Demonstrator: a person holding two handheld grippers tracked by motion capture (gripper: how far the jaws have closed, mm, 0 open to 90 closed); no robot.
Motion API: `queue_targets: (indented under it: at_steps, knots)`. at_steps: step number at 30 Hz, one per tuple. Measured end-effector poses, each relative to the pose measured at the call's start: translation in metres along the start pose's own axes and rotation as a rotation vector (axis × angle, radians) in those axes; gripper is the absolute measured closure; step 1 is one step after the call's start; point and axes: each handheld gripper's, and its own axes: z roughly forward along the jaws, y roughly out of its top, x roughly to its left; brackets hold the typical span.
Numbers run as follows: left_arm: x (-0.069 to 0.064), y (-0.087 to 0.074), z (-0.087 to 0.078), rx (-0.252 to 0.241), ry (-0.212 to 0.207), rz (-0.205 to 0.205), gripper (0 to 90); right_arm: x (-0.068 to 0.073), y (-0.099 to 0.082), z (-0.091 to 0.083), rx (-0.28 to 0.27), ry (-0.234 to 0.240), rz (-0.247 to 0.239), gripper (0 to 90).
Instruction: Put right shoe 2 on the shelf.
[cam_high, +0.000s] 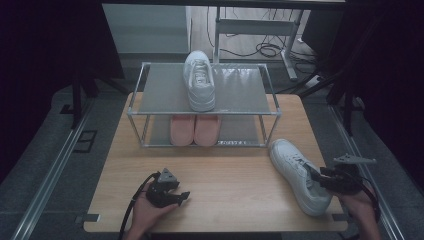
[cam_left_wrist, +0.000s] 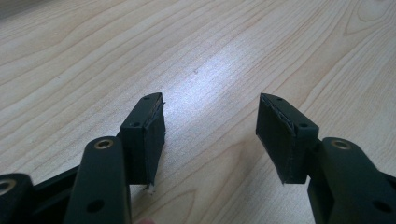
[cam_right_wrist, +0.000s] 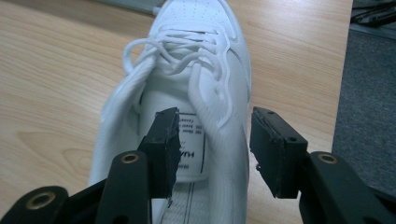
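Note:
A white lace-up sneaker (cam_high: 297, 172) lies on the wooden table (cam_high: 225, 170) at the right, toe pointing toward the rack. My right gripper (cam_high: 320, 177) sits at its heel opening. In the right gripper view the sneaker (cam_right_wrist: 187, 60) runs away from me, and the right gripper (cam_right_wrist: 215, 135) is open: one jaw is inside the shoe over the insole label, the other outside its side wall, with that wall between them and not pinched. My left gripper (cam_high: 185, 196) rests near the table's front edge; in its own view the left gripper (cam_left_wrist: 210, 135) is open over bare wood (cam_left_wrist: 210, 56).
A two-level metal shoe rack (cam_high: 240, 92) stands at the back of the table. A matching white sneaker (cam_high: 200, 80) sits on its top shelf and a pink pair (cam_high: 195, 129) on the lower one. The table's right edge is close beside the right hand.

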Motion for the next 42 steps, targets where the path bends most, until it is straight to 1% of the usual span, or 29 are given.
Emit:
queue_targets:
  at_steps: [3,7,8,10,11,13,16,17,21,26,29,33,37,38,42]
  knots:
    - [0.001,0.000,0.000,0.000,0.001,-0.001,42.5,-0.001,0.004,0.009,0.022,-0.014,-0.014,52.8]
    - [0.001,0.000,0.000,0.004,0.002,-0.001,42.5,-0.004,0.008,0.022,0.054,-0.049,-0.025,55.0]
    - [0.001,0.000,0.000,0.004,0.003,-0.002,42.4,-0.004,0.008,0.025,0.062,-0.047,-0.024,56.8]
    - [0.001,0.000,0.000,0.002,0.003,-0.003,42.5,-0.004,0.008,0.032,0.076,-0.056,-0.035,63.6]
    - [0.001,0.000,-0.001,0.002,0.003,-0.004,42.5,-0.004,0.008,0.034,0.076,-0.059,-0.037,65.6]
    - [0.001,-0.001,-0.001,0.001,0.003,-0.003,42.5,-0.004,0.009,0.036,0.079,-0.066,-0.037,68.9]
    - [0.001,0.000,0.000,0.004,0.003,-0.001,42.5,-0.003,0.011,0.037,0.103,-0.098,-0.063,75.6]
    - [0.001,0.000,0.000,0.003,0.002,-0.001,42.5,-0.003,0.011,0.037,0.105,-0.098,-0.066,77.2]
    - [0.002,0.000,-0.001,0.000,0.003,-0.003,42.5,-0.004,0.010,0.036,0.093,-0.091,-0.047,80.9]
    - [0.002,-0.001,-0.002,-0.002,0.005,-0.004,42.5,-0.008,0.007,0.035,0.055,-0.062,-0.003,82.3]
    - [0.002,-0.001,-0.002,-0.003,0.007,-0.004,42.5,-0.009,0.006,0.034,0.043,-0.049,0.024,82.8]
    - [0.001,0.000,-0.003,-0.005,0.007,-0.001,42.4,-0.002,0.006,0.032,0.039,-0.045,0.001,82.9]
    - [0.001,0.000,-0.002,-0.002,0.009,-0.001,42.4,0.005,0.004,0.026,0.021,-0.023,-0.010,82.9]
    - [0.001,0.000,-0.003,-0.002,0.008,-0.002,42.4,0.006,0.003,0.023,0.012,-0.020,-0.015,82.9]
    - [0.001,0.000,-0.003,-0.003,0.008,-0.002,42.4,0.013,-0.001,0.011,-0.033,0.001,-0.009,82.9]
